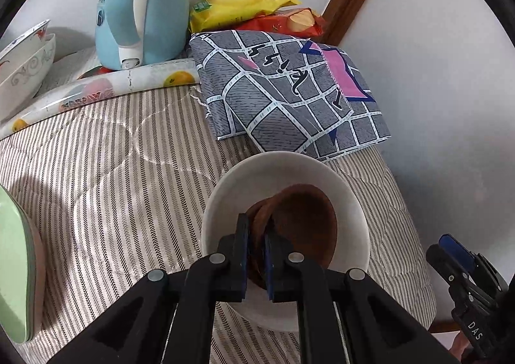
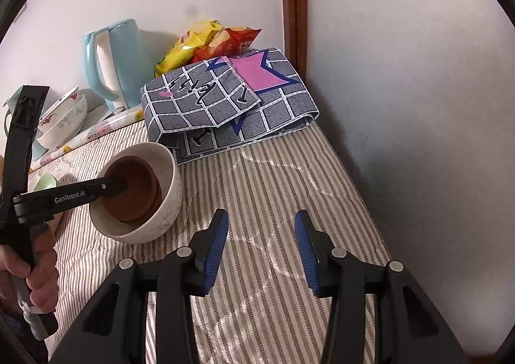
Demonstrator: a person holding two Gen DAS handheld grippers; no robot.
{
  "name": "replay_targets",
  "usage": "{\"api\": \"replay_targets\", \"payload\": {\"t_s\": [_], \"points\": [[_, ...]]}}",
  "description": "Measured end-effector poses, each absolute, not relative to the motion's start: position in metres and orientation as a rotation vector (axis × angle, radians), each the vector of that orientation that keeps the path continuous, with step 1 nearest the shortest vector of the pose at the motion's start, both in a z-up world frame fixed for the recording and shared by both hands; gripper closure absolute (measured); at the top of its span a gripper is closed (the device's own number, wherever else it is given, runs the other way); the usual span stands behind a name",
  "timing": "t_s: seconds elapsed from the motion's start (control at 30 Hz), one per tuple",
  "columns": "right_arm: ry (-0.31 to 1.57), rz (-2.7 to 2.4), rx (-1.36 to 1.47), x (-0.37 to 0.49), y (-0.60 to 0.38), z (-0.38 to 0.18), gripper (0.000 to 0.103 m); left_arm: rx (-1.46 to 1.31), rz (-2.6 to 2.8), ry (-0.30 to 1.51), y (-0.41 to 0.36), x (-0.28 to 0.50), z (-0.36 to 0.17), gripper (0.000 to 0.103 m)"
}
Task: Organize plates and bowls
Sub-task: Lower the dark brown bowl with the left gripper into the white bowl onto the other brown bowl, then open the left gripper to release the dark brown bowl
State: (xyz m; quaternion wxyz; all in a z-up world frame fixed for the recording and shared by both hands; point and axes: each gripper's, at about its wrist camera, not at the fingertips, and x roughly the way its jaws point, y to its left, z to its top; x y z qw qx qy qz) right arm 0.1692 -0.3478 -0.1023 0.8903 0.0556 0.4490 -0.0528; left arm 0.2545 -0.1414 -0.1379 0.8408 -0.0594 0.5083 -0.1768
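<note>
Brown wooden dishes [image 1: 302, 225] sit stacked inside a white bowl [image 1: 354, 203] that rests on the striped quilted cover [image 1: 112, 186], just in front of a folded grey checked cloth [image 1: 283, 90]. We hold the left gripper [image 1: 256, 235] pinched tight on the near rim of the upper brown dish, its fingers reaching down into the bowl. Our right gripper [image 2: 261, 248] hangs over bare cover to the right of the bowl, its blue pads [image 2: 217, 244] standing moderately apart with nothing between them. Farther back we see a pale blue kettle [image 1: 141, 6], snack bags [image 1: 244, 4] and patterned bowls [image 1: 25, 64] stacked by the wall. A green plate [image 1: 14, 270] lies at the left edge.
</note>
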Motion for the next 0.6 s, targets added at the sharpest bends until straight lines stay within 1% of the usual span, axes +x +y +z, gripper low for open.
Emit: {"api": "replay_targets", "payload": {"t_s": [0.27, 0.47, 0.53, 0.6], "points": [[0.94, -0.089, 0.109, 0.172, -0.337, -0.105, 0.06, -0.134, -0.394, 1.086, -0.139, 0.254, -0.137, 0.093], [0.937, -0.075, 0.107, 0.173, -0.334, -0.104, 0.06, -0.113, -0.397, 1.103, -0.14, 0.252, -0.136, 0.09], [0.937, -0.072, 0.105, 0.173, -0.334, -0.103, 0.06, -0.112, -0.402, 1.107, -0.14, 0.251, -0.135, 0.085], [0.94, -0.071, 0.104, 0.173, -0.333, -0.103, 0.06, -0.101, -0.414, 1.11, -0.142, 0.25, -0.134, 0.081]]}}
